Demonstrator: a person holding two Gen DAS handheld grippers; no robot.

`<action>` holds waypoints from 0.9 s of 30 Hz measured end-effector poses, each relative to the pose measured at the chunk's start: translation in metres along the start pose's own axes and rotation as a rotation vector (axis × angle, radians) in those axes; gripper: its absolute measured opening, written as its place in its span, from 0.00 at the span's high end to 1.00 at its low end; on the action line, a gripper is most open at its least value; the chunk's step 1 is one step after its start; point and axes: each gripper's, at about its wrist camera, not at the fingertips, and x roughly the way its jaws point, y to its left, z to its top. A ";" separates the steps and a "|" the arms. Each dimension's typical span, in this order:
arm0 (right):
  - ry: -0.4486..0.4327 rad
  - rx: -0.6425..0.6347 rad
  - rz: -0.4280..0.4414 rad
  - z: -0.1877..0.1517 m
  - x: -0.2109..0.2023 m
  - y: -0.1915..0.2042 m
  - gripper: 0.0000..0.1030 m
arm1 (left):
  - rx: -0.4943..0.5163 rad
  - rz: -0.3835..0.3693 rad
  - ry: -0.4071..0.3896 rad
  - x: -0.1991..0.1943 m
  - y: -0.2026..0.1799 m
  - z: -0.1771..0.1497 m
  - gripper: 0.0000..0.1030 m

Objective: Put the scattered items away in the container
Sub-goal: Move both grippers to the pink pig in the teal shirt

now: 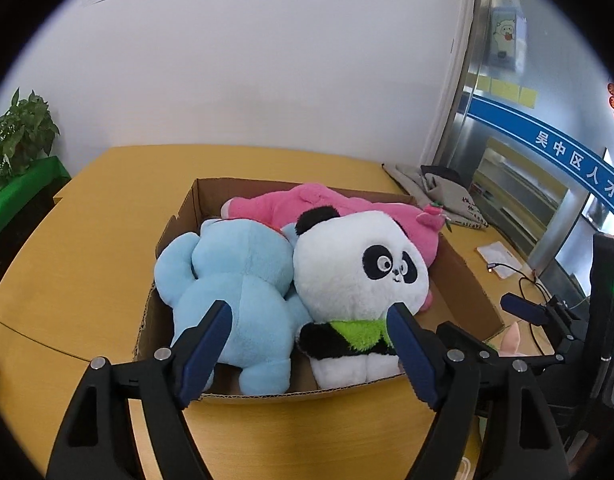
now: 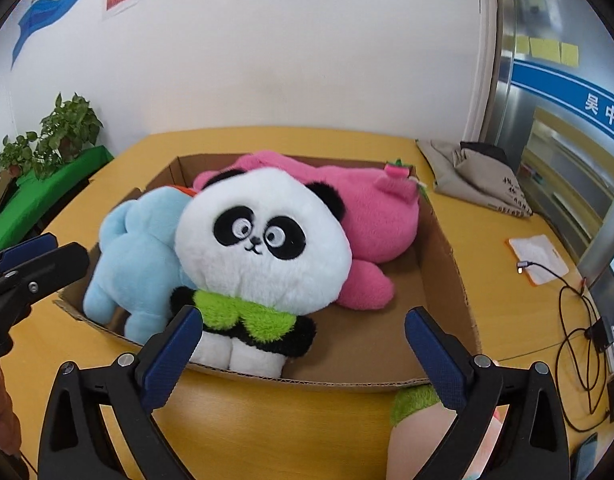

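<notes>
A shallow cardboard box (image 1: 467, 280) (image 2: 447, 264) sits on the yellow table. Inside it lie a light blue plush (image 1: 235, 280) (image 2: 139, 248), a pink plush (image 1: 347, 208) (image 2: 379, 212) and a panda plush (image 1: 355, 272) (image 2: 263, 248) with a green scarf, upright at the box's near side. My left gripper (image 1: 311, 320) is open and empty, just before the box's near edge. My right gripper (image 2: 303, 324) is open and empty above the box's near rim. A pale plush with a green collar (image 2: 415, 404) lies on the table outside the box, under the right finger.
A grey cloth bag (image 2: 479, 176) lies on the table's far right. A white card (image 2: 539, 256) and black cables (image 2: 579, 320) lie at the right edge. Potted plants (image 2: 67, 128) stand on a green stand at the left. A white wall is behind the table.
</notes>
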 end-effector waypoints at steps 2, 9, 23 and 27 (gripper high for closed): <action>-0.012 -0.005 -0.008 0.001 -0.007 -0.001 0.00 | -0.013 -0.006 -0.005 -0.004 0.000 -0.003 0.23; -0.001 -0.006 -0.001 -0.008 -0.012 -0.003 0.00 | -0.001 0.005 0.009 -0.011 -0.008 -0.016 0.23; 0.019 -0.005 0.009 -0.013 -0.010 -0.002 0.00 | 0.013 0.014 0.047 -0.007 -0.011 -0.025 0.23; 0.024 -0.004 0.010 -0.014 -0.009 -0.002 0.00 | 0.015 0.009 0.050 -0.007 -0.011 -0.025 0.23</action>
